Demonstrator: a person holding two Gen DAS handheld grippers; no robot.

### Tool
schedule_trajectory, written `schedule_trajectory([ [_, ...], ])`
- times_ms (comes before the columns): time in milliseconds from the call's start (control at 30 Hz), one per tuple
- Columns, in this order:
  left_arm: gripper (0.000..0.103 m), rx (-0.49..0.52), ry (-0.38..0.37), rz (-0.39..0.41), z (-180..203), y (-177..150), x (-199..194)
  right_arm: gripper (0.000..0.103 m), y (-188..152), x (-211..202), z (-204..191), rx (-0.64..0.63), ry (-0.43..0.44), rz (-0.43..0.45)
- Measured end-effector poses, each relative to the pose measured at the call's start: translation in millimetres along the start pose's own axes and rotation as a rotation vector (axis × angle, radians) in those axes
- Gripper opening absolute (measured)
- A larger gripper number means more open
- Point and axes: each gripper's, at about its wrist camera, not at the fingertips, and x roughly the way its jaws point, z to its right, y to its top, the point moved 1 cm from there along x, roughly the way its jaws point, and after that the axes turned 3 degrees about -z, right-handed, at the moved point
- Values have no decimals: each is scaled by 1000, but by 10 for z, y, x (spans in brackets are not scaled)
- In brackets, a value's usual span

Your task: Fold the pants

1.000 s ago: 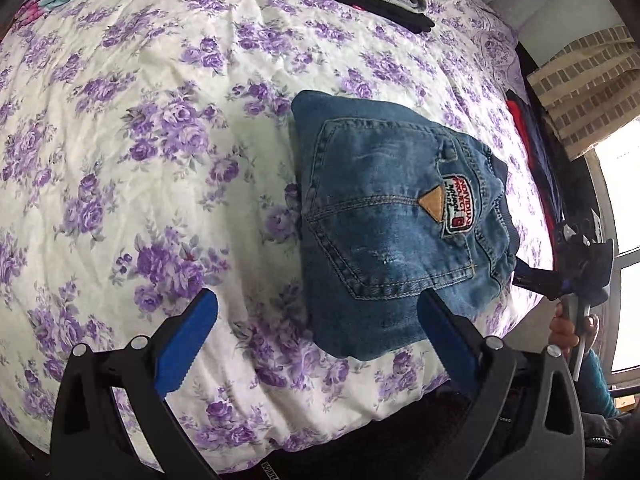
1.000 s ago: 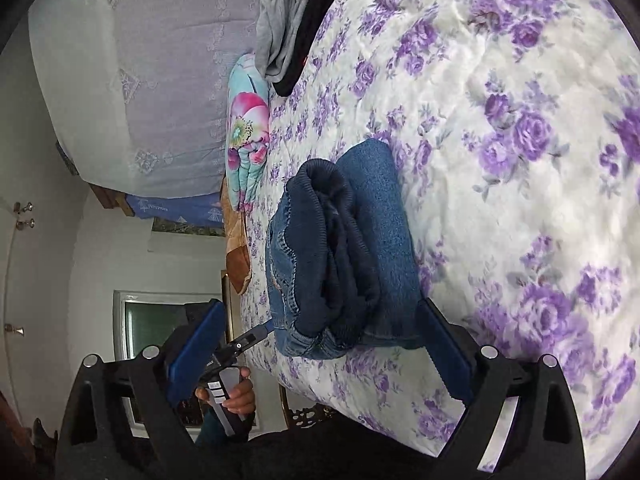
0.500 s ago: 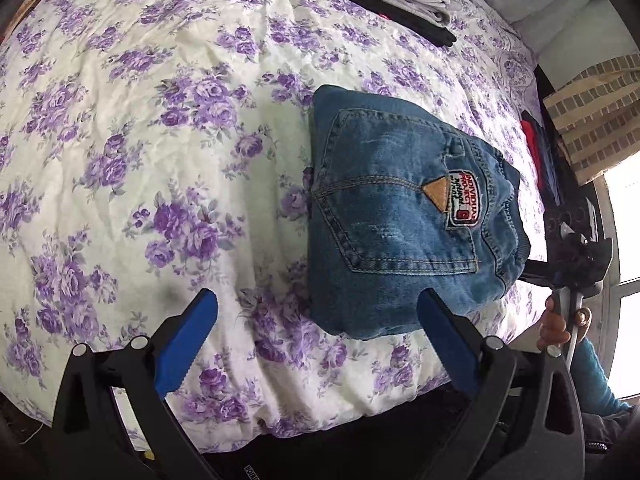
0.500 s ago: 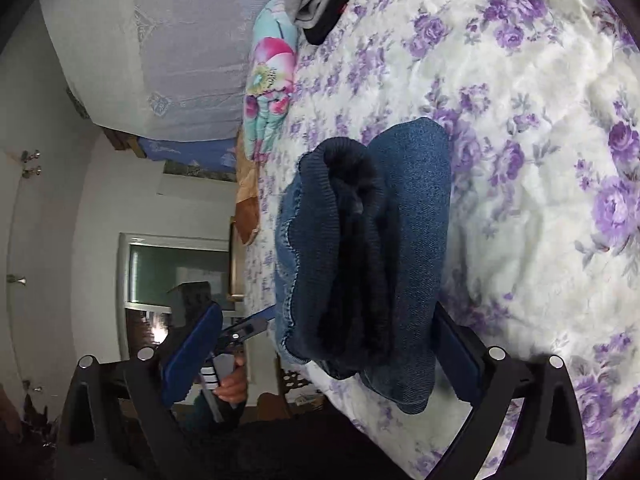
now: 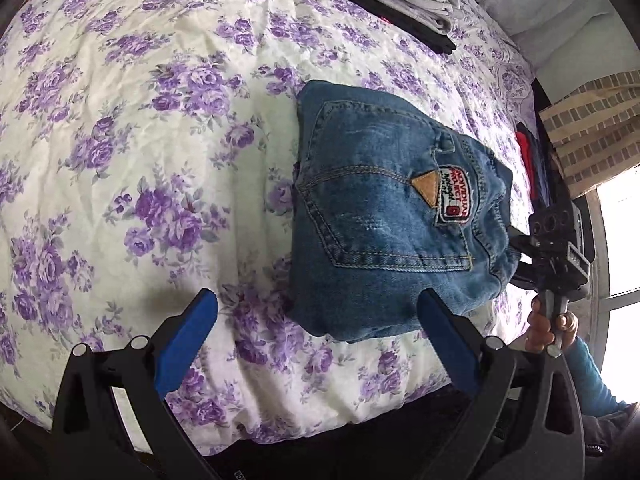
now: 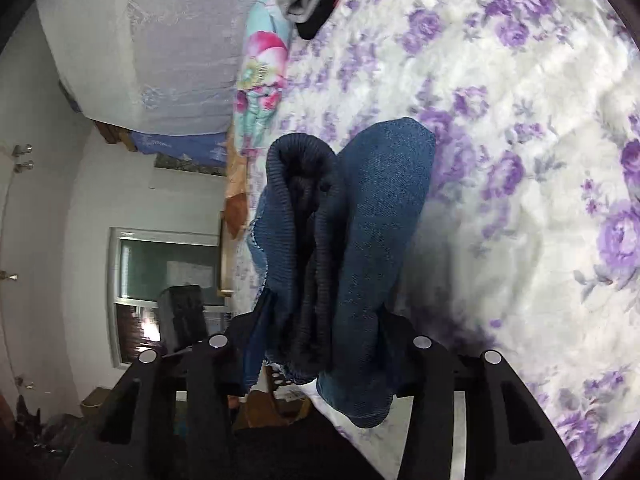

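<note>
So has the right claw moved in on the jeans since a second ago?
Yes. The right claw has advanced toward the folded jeans on the floral bedspread; its jaws have just been closing and now pinch the bundle's near end.

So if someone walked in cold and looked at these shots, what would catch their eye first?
Probably the folded blue jeans, back pocket and patch facing up, near the edge of the purple-flowered bedspread. Next, the right gripper, whose jaws have just been closing and now pinch the thick end of the jeans, while the left gripper hangs open above the bedspread. At the far side lies a grey and black clothes pile.
</note>
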Motion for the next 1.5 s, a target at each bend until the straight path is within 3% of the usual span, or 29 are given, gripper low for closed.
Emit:
schedule_trajectory([
  [33, 98, -1, -4, -3, -5, -5, 11, 49, 0, 16, 41, 30, 3, -1],
  [67, 98, -3, -10, -5, -4, -8, 20, 57, 2, 19, 55, 53, 18, 5],
  [100, 98, -5, -23, -5, -5, -11, 22, 72, -6, 41, 59, 66, 23, -3],
  [167, 98, -3, -45, -6, -9, -9, 19, 86, 13, 134, -21, 28, 17, -51],
  [233, 98, -2, -66, -7, -15, 5, 26, 83, 39, 264, -124, -48, -92, -86],
  [300, 98, -10, -86, -11, -31, 21, 49, 73, 30, 326, -168, -64, -100, -90],
  [367, 98, -24, -108, -15, -54, 39, 77, 62, 52, 255, -137, -28, -40, -81],
  [400, 98, -33, -134, -14, -72, 52, 86, 54, 51, 176, -89, 9, 32, -66],
  [467, 98, -48, -190, -6, -105, 86, 106, 51, 31, 52, 37, 69, 140, -23],
  [567, 98, -82, -250, -15, -151, 160, 205, 48, -38, 58, 273, 197, 181, 19],
  [667, 98, -112, -307, -28, -181, 182, 308, 48, -101, 35, 339, 285, 241, 58],
  [933, 98, -176, -536, -36, -207, 325, 550, 48, -128, 35, 268, 280, 199, 41],
  [1100, 98, -145, -518, -34, -16, 406, 682, 49, -116, 73, 314, 258, 184, 31],
  [1233, 98, -113, -610, 26, 84, 388, 436, 53, -102, 59, 325, 256, 171, 23],
  [1300, 98, -76, -573, 35, 131, 397, 453, 54, -95, 64, 347, 263, 169, 17],
  [1367, 98, -101, -492, -25, 97, 431, 656, 56, -80, 108, 301, 235, 126, -8],
  [1500, 98, -115, -491, -31, 112, 500, 740, 73, -58, 167, 206, 196, 77, -21],
])
